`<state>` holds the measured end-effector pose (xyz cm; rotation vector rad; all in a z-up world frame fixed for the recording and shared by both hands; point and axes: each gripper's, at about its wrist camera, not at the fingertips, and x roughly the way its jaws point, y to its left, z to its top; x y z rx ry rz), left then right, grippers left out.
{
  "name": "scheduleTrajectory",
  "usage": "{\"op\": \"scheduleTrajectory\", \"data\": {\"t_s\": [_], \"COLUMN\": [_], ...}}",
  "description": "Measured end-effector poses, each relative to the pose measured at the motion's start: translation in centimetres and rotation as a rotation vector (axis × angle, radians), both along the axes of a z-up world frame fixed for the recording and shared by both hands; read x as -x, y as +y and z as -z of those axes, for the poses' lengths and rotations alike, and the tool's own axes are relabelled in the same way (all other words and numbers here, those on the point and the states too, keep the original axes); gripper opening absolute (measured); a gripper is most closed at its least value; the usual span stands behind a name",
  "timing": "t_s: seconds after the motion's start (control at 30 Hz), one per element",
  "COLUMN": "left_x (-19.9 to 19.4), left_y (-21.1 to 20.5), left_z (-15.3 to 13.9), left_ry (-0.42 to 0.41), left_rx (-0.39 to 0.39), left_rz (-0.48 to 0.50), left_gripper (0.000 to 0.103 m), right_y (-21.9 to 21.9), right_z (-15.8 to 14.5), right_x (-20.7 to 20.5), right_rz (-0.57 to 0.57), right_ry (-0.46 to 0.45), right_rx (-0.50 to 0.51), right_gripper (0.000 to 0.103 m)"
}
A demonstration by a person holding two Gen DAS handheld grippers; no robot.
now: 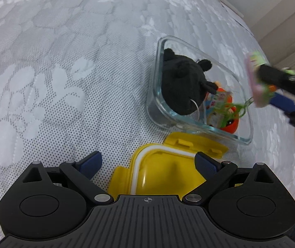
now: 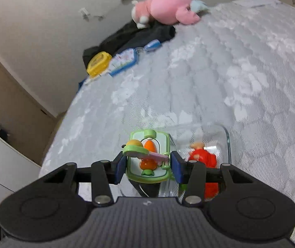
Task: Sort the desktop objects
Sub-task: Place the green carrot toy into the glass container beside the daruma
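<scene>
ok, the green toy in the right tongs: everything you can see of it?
The green toy looks like glossy plastic: a rounded pale green frame around a whitish panel with an orange carrot shape. A pink bar with a green round end and a yellow ball crosses its front. It stands roughly upright, gripped on both sides by the blue pads of the right tongs, held in the air above the near edge of the glass container. Nothing else touches it.

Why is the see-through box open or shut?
Open. The glass container has no lid on; the yellow lid lies beside it on the bedspread, and the black plush toy sticks out.
</scene>
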<state>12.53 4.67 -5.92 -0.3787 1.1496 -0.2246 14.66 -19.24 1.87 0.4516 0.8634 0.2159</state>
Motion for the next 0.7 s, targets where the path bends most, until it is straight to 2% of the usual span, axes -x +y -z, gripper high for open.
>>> {"op": "scheduleTrajectory", "data": {"t_s": [0.17,0.3,0.5,0.7], "left_x": [-0.2,-0.3,-0.5,-0.7], "left_y": [-0.6,-0.8,-1.0,-1.3], "left_z": [-0.1,0.1,0.3,0.7], "left_ry": [-0.016,-0.014,-0.010,-0.013], "left_rx": [-0.031,-0.030,-0.042,-0.054], "left_rz": [0.029,0.037,0.045,0.061], "left_gripper": [0.099,0.099,0.099,0.099], "right_y": [0.2,-0.4,-0.9,0.1], "right_z": [2.3,3.9,5.3,5.1], "right_x": [-0.3,-0.9,-1.3,-1.6], "right_rz": [0.017,0.092,0.161,0.102], "right_ry": [0.045,0.070,0.072,0.037], "right_rx": [-0.030,-0.070,-0.012,0.095], "right_gripper": [0.049,0.049,0.049,0.049]}}
